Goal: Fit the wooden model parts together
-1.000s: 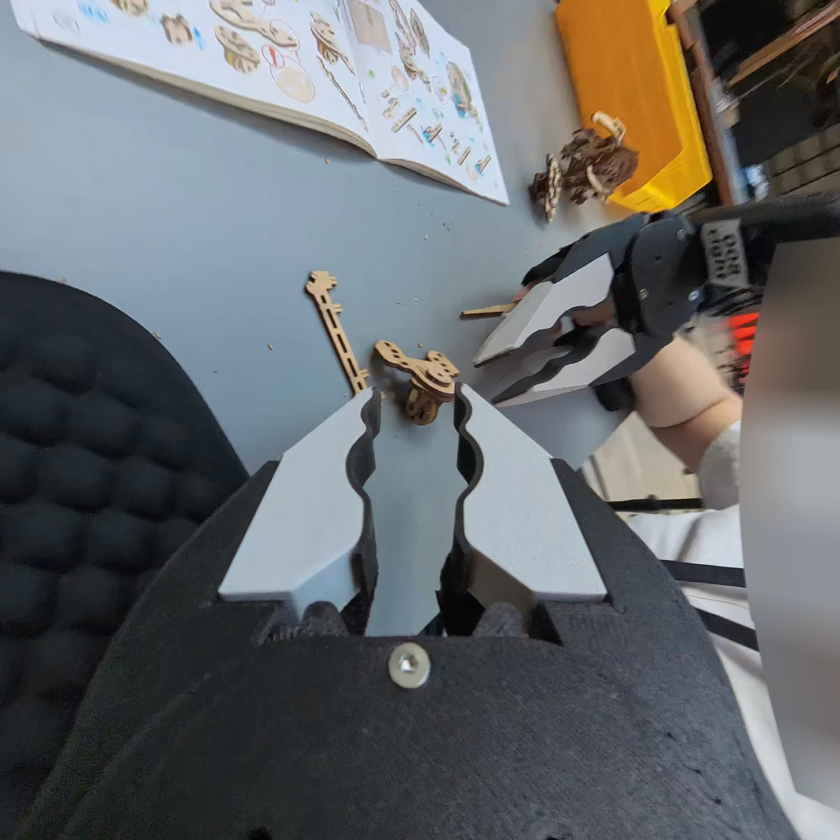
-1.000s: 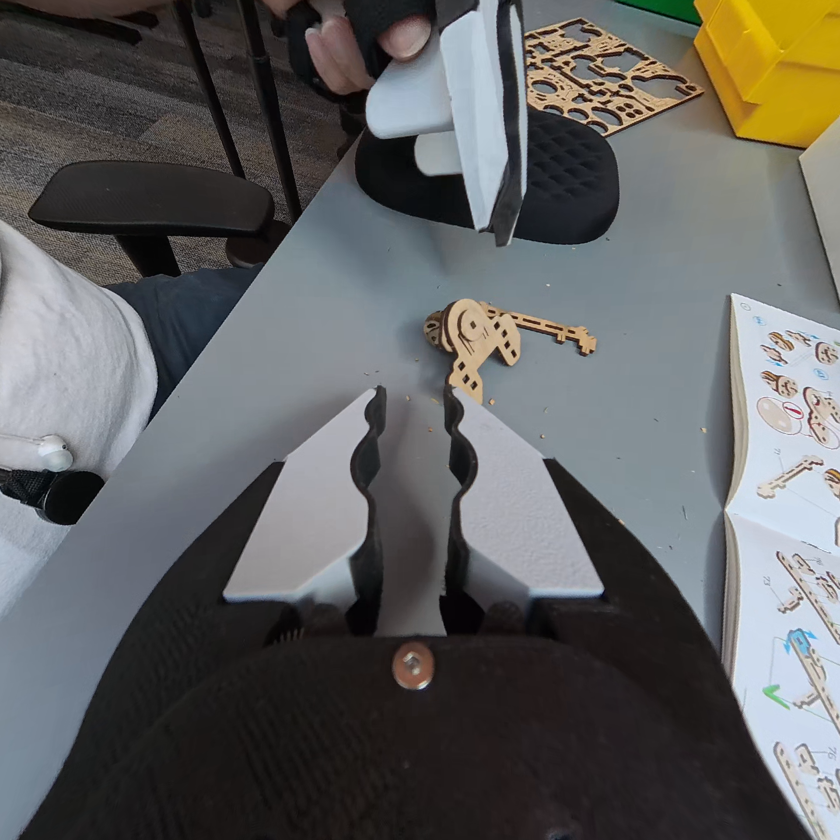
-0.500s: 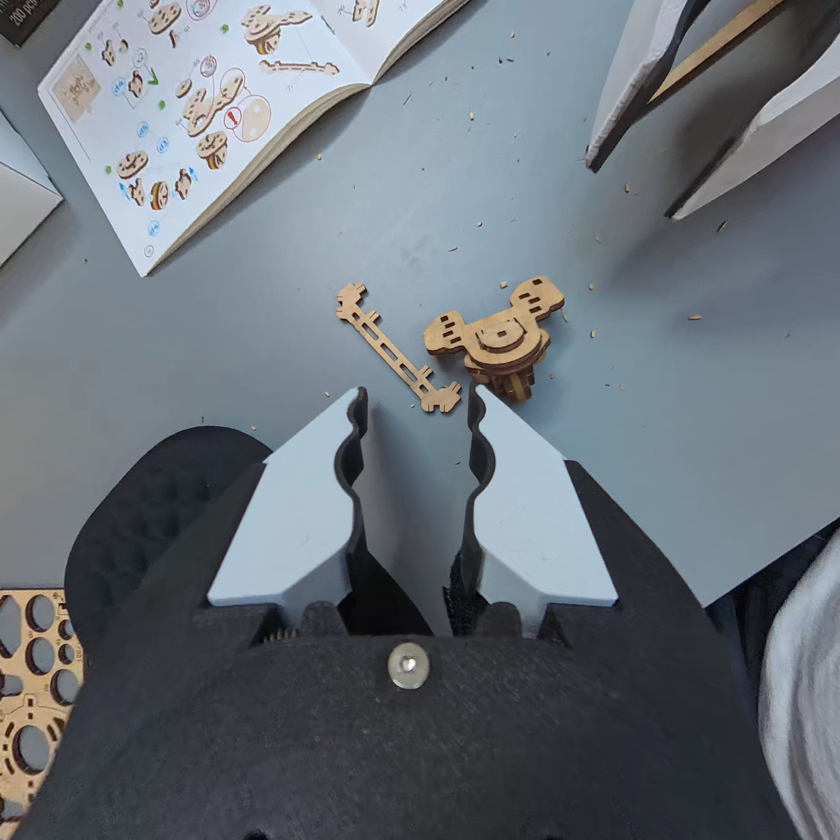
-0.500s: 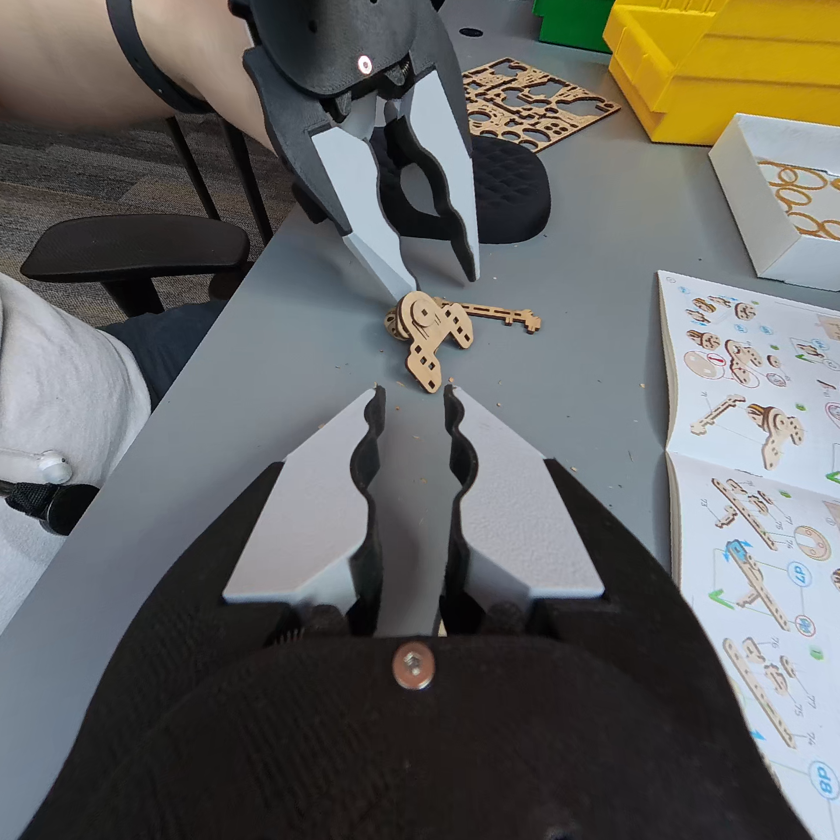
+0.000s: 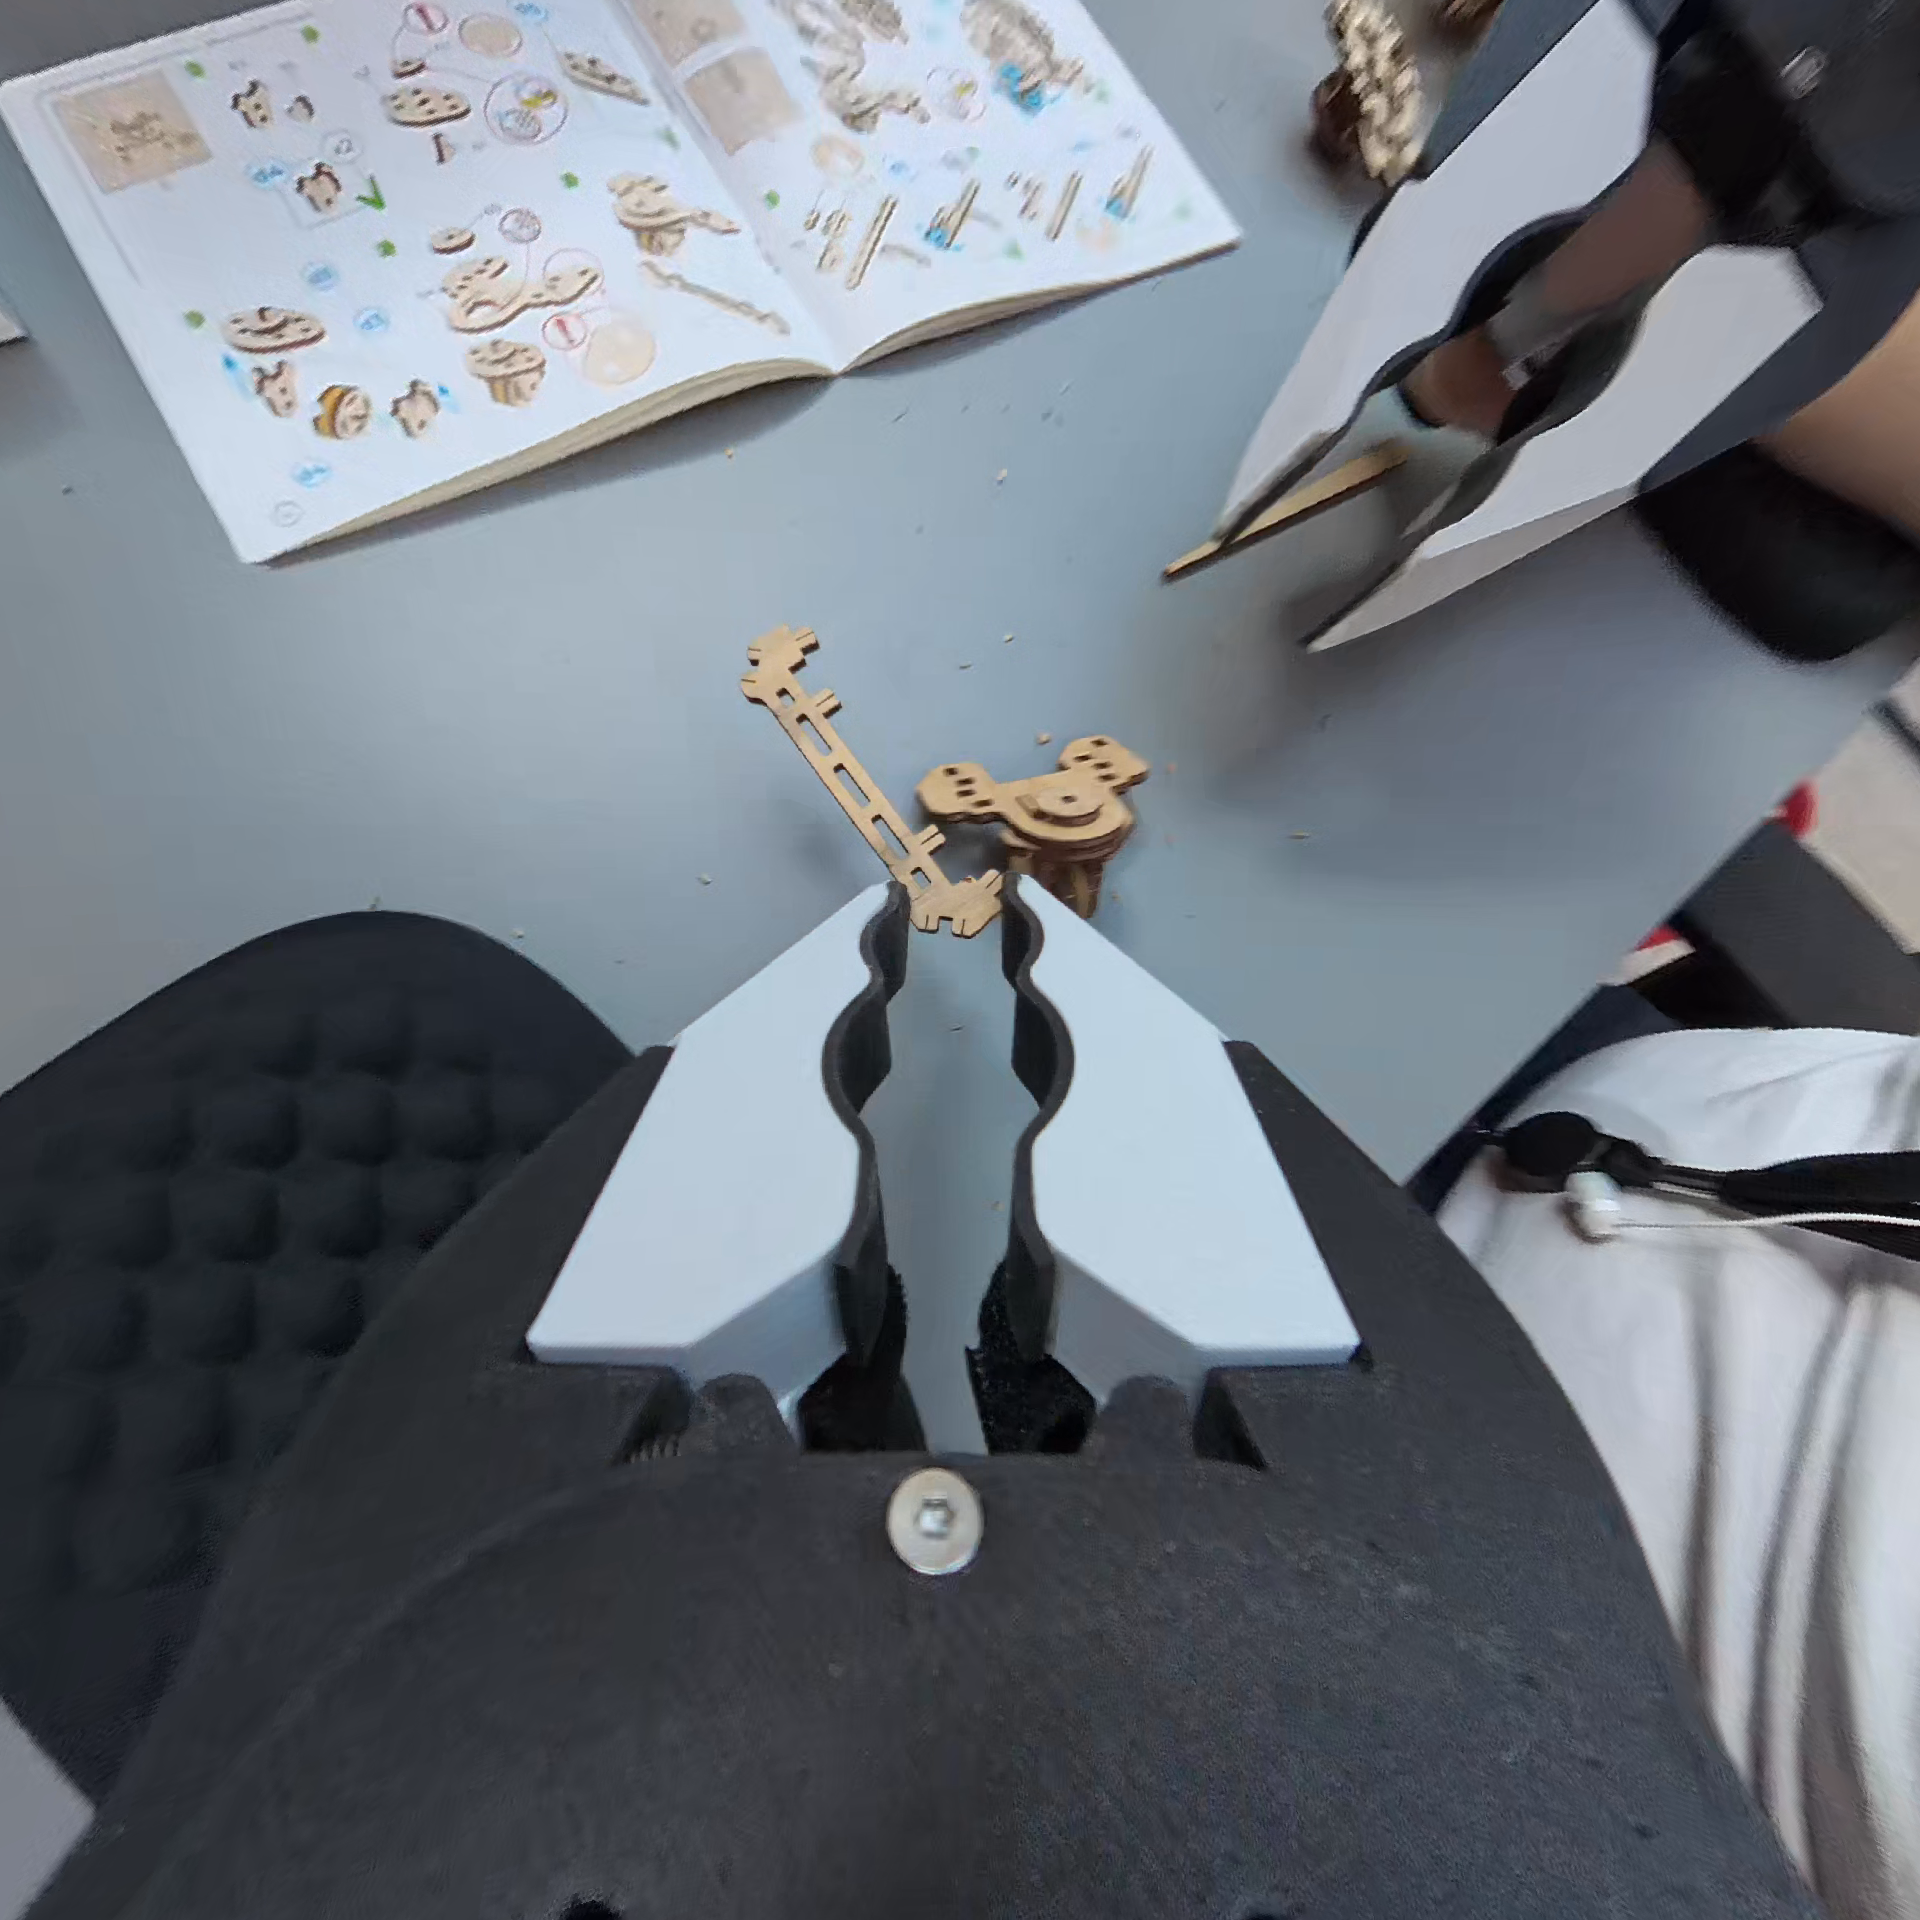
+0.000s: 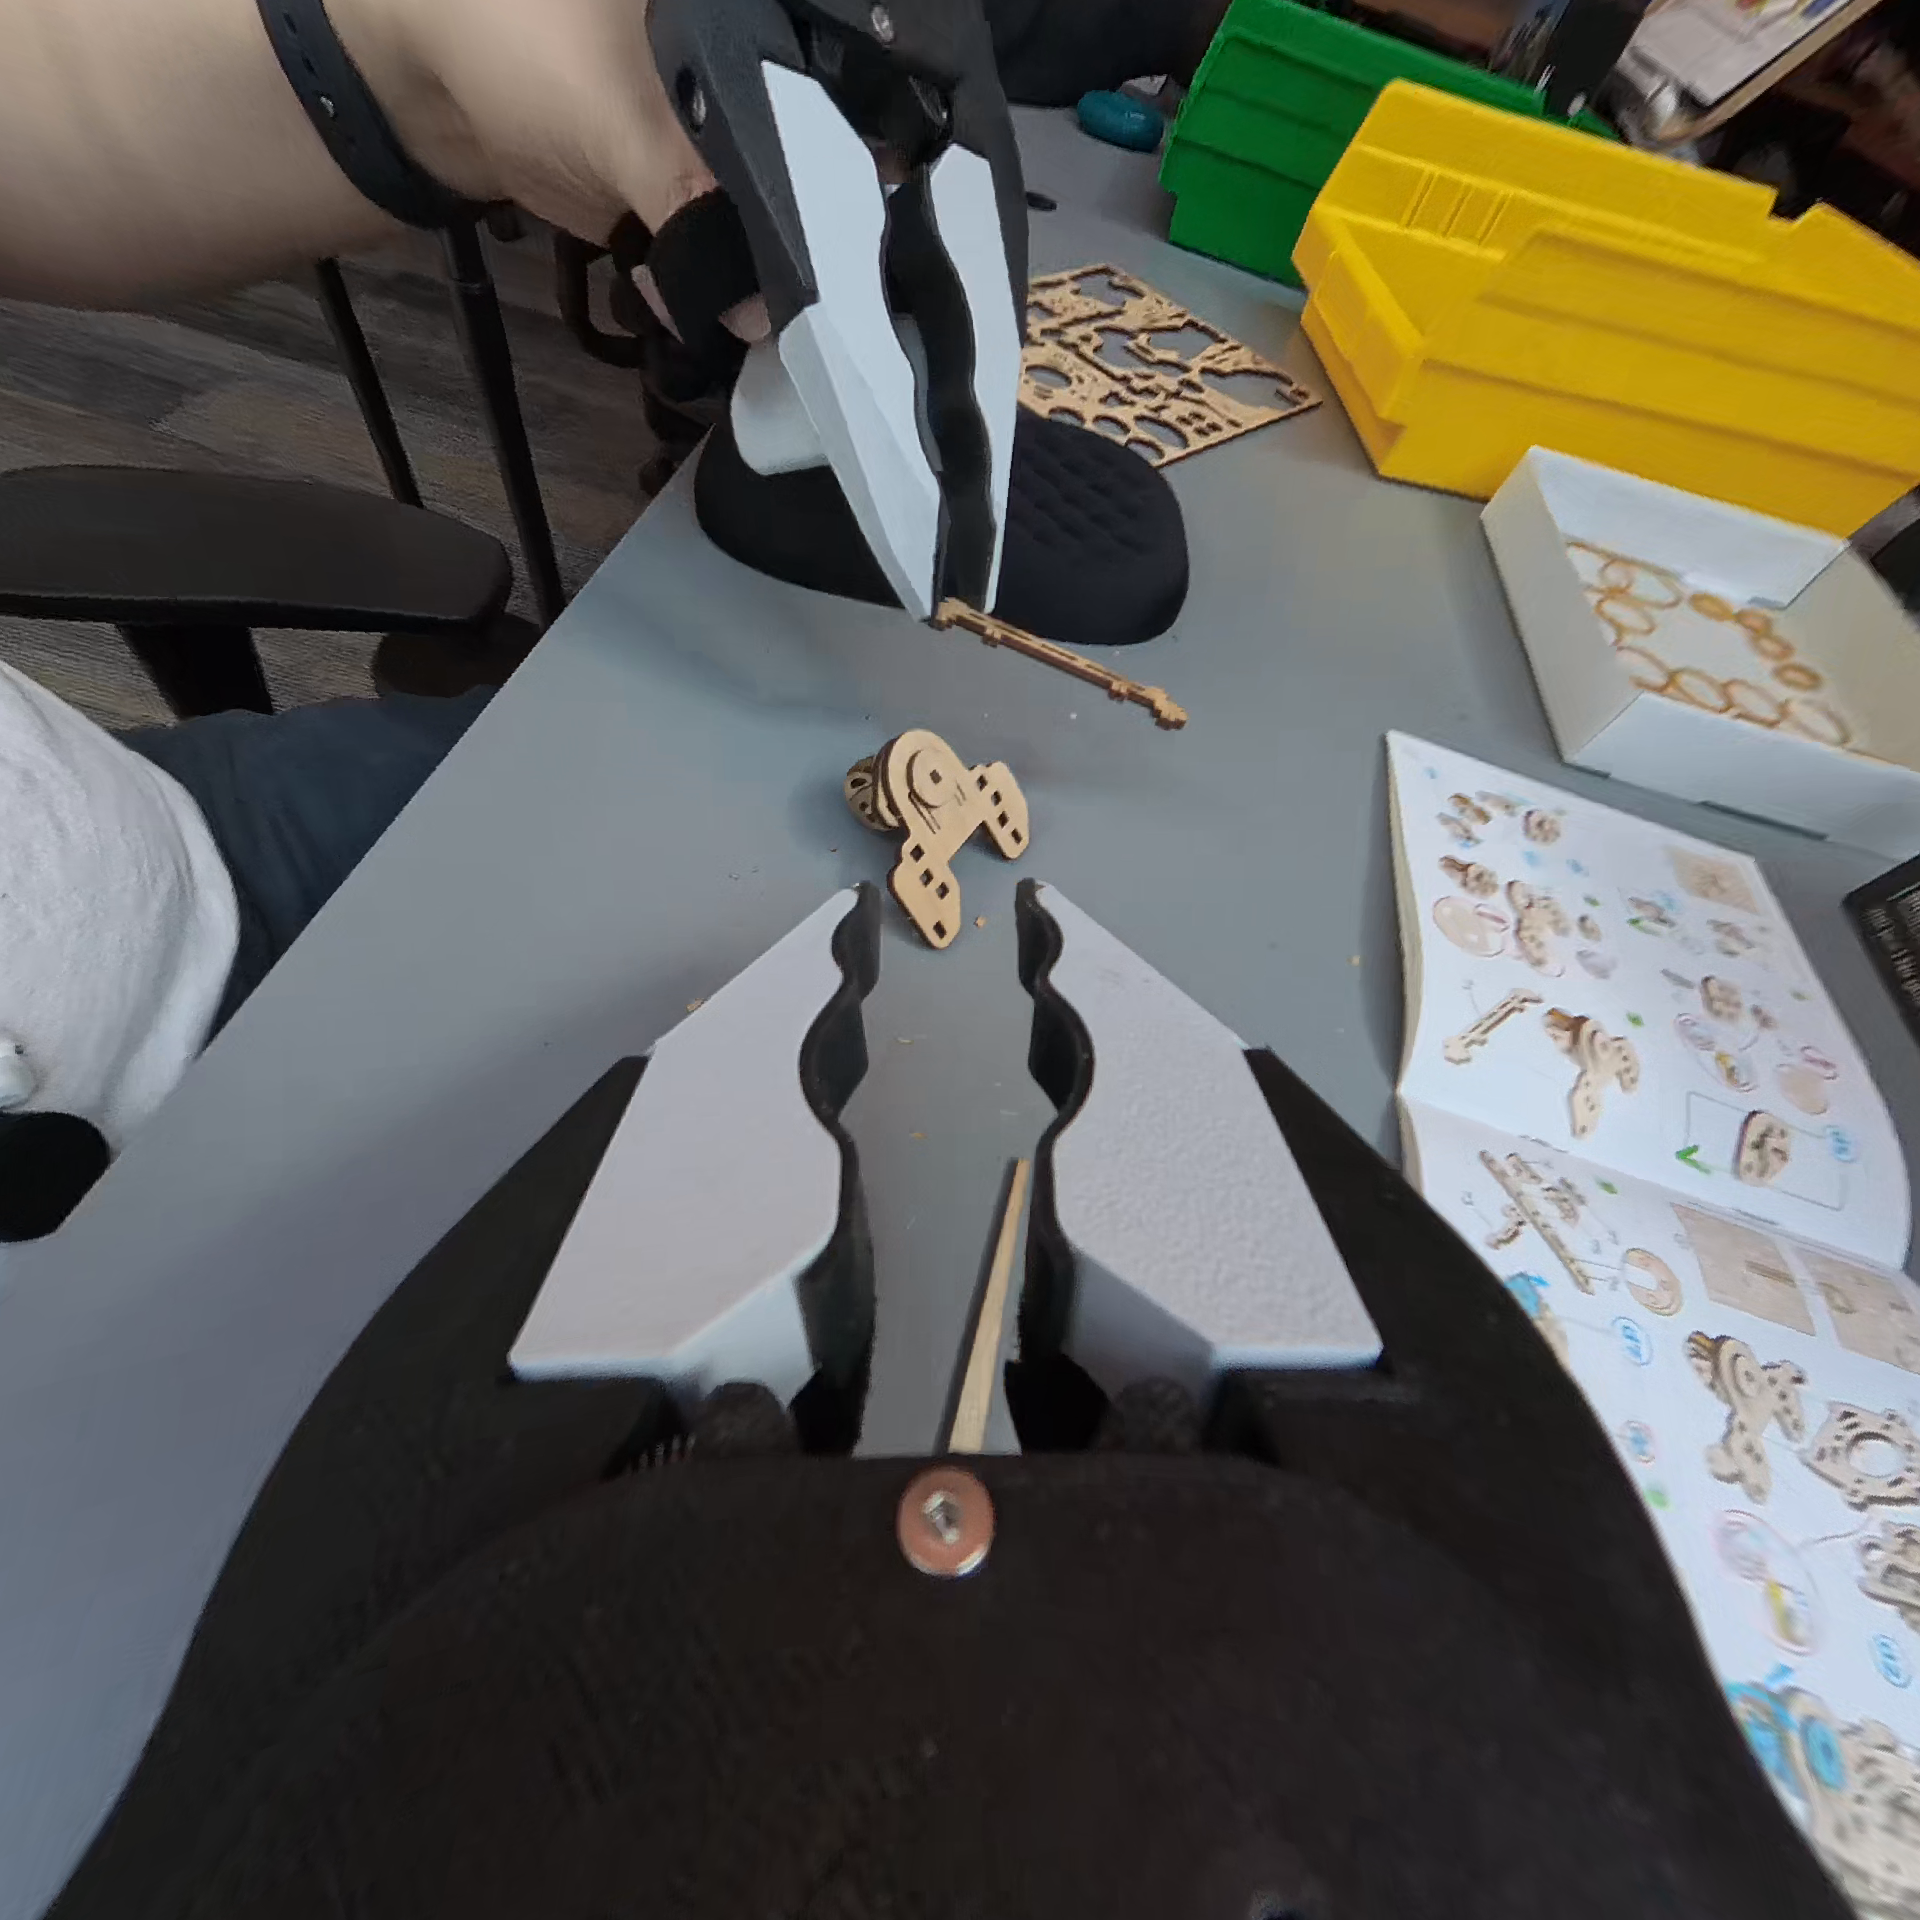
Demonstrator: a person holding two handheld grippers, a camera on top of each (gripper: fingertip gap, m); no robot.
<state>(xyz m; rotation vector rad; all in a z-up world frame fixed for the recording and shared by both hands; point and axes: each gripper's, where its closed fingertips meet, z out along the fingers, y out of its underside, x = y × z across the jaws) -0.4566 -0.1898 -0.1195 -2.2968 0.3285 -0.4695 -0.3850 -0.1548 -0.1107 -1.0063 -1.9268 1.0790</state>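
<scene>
My left gripper [image 5: 951, 899] is shut on one end of a slotted wooden strip [image 5: 831, 769] and holds it just above the grey table [image 5: 468, 727]. The right wrist view shows the same gripper [image 6: 956, 611] and strip [image 6: 1070, 665], with a shadow beneath. A small assembled wooden part [image 5: 1039, 810] with stacked discs and a forked plate lies on the table beside the strip; it also shows in the right wrist view [image 6: 935, 821]. My right gripper [image 6: 945, 891] is open just short of that part. A thin wooden stick [image 6: 992, 1309] rests against its right finger's inner pad.
An open instruction booklet [image 6: 1621, 1143] lies to the right. A black padded rest [image 6: 1081, 540], a punched wooden sheet [image 6: 1153, 374], yellow bins [image 6: 1610, 312], a green bin [image 6: 1247, 177] and a white box of wooden rings [image 6: 1683, 634] stand farther back. The table edge and a chair armrest [image 6: 208, 561] are on the left. Measured from the fingertips, the thin wooden stick [image 6: 992, 1309] is 8 cm or so from the right gripper and 15 cm from the left.
My left gripper has closed on the strip's end and raised it off the table. My right gripper's jaws have opened wider, and the thin stick now shows between them.
</scene>
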